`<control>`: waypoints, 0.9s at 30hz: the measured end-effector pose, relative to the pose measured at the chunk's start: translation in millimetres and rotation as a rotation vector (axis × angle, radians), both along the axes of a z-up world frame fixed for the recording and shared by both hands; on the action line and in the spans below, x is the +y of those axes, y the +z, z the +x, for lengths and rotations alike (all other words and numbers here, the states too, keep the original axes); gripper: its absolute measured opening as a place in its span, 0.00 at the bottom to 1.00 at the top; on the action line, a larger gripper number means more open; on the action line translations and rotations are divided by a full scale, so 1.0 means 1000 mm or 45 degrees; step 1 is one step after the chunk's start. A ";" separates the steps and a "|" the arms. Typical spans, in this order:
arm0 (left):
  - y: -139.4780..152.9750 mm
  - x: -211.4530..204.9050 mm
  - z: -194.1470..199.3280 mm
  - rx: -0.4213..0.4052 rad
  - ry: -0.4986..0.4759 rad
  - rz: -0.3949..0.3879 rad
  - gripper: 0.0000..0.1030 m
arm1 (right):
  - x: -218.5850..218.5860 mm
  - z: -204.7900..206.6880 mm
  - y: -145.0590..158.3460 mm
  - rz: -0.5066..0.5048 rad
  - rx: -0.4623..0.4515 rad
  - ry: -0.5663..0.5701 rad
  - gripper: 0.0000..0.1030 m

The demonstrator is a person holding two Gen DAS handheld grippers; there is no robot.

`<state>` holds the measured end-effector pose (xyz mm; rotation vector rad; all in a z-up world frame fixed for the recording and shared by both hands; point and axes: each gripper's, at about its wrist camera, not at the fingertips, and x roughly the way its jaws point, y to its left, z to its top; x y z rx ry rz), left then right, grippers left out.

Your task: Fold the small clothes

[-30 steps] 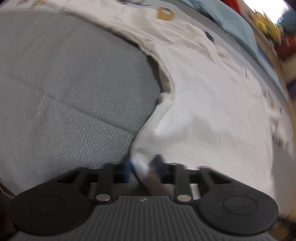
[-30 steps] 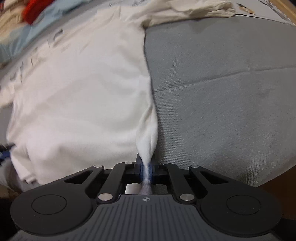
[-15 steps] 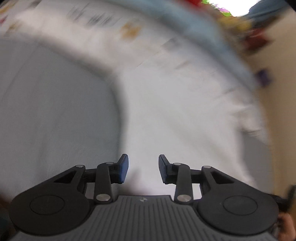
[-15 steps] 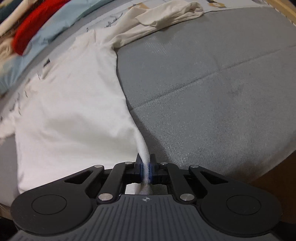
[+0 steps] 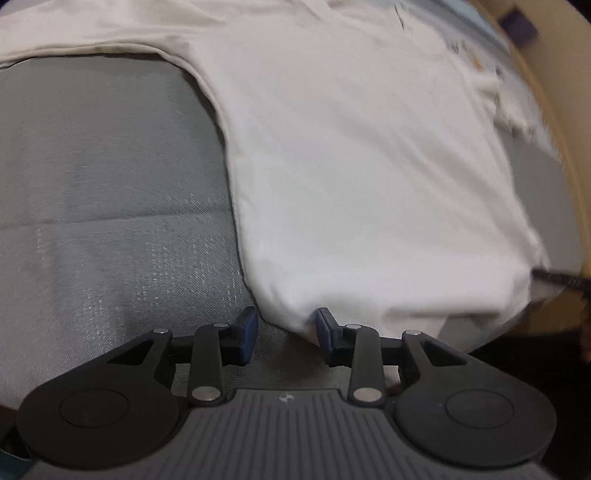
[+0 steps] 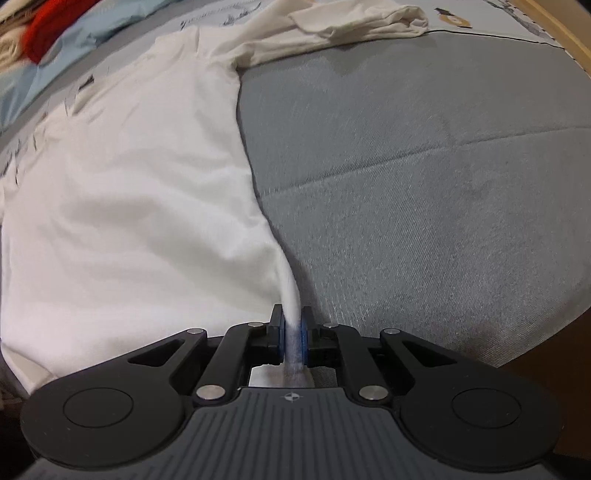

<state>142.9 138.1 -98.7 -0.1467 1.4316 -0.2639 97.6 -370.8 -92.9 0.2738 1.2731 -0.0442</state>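
Grey bedcover (image 6: 424,177) under white shirt (image 5: 351,166); left claw (image 5: 284,334) wide, right claw (image 6: 293,334) pinching hem.

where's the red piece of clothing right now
In the right wrist view, the red garment sits at the far top-left corner, on the light blue cloth beyond the white shirt.

White shirt (image 5: 369,166): far hem and right-hand parts blurred. Red fabric (image 6: 48,18): cut off at frame top, blurred. Shirt print (image 6: 74,92): too smeared to read.

both claws (image 5: 284,334) (image 6: 292,330): black linkage arms w/ silver screws, blue pads, ribbed grey base.
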 end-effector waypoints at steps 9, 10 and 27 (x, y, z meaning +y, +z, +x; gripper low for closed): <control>-0.004 -0.036 0.002 -0.129 -0.175 0.089 0.22 | 0.016 0.001 -0.005 -0.062 0.044 0.109 0.09; 0.000 -0.038 -0.001 -0.147 -0.190 0.080 0.14 | 0.016 0.002 -0.005 -0.063 0.044 0.111 0.09; 0.035 -0.012 -0.014 -0.243 -0.042 -0.305 0.27 | -0.002 0.004 0.003 -0.030 -0.003 0.017 0.07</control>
